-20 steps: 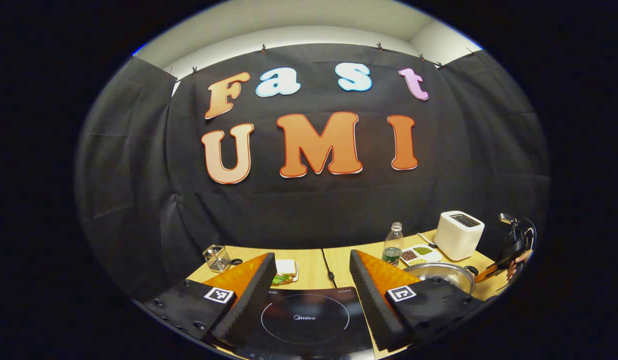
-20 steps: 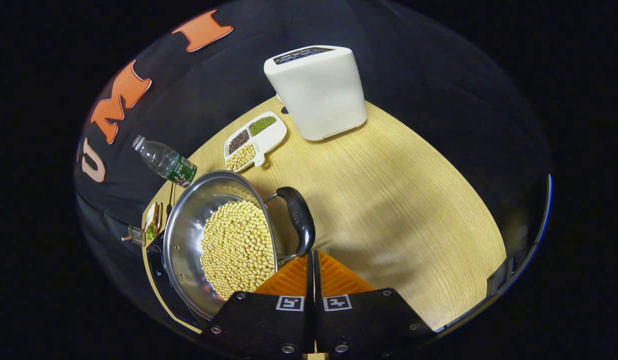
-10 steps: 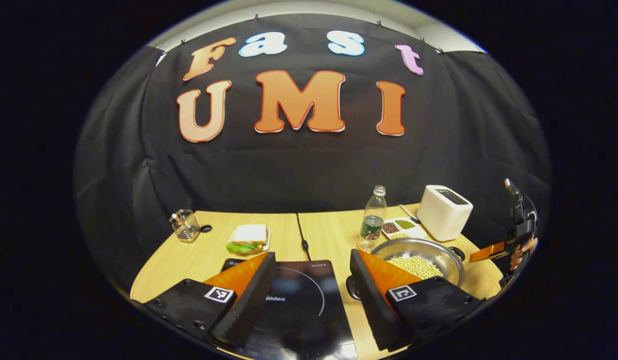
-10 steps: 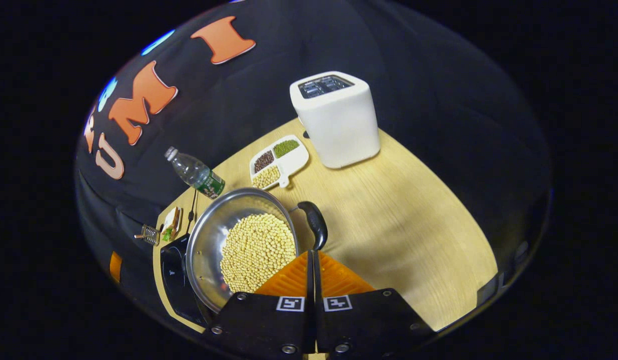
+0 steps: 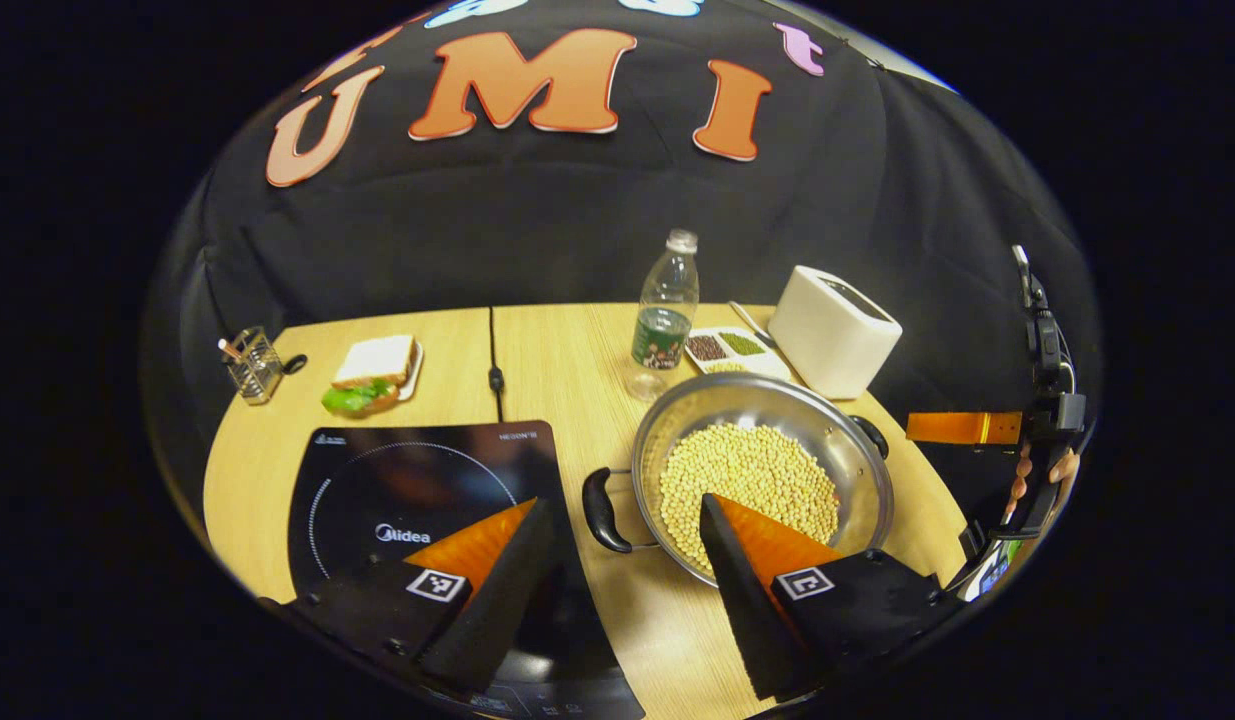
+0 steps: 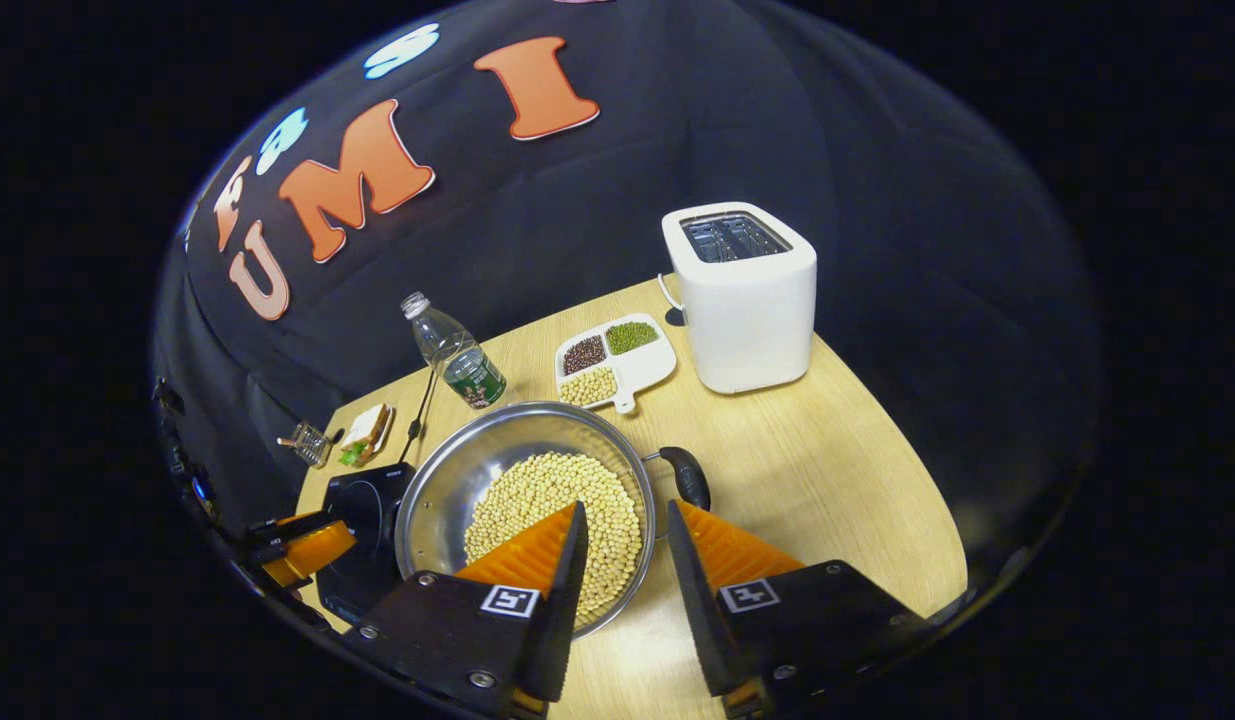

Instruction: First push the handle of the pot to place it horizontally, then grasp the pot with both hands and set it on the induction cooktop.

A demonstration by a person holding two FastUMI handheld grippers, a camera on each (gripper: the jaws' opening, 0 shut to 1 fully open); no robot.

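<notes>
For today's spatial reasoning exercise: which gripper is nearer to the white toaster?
Right. The right gripper hovers open over the pot's toaster-side rim, facing the toaster. The left gripper hangs open at the pot's opposite side, by the induction cooktop.

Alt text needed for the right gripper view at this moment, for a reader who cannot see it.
The open right gripper hovers over the near rim of a steel pot filled with soybeans, which sits on a wooden table beside a black induction cooktop. Behind stand a white toaster, a divided bean dish and a water bottle.
</notes>
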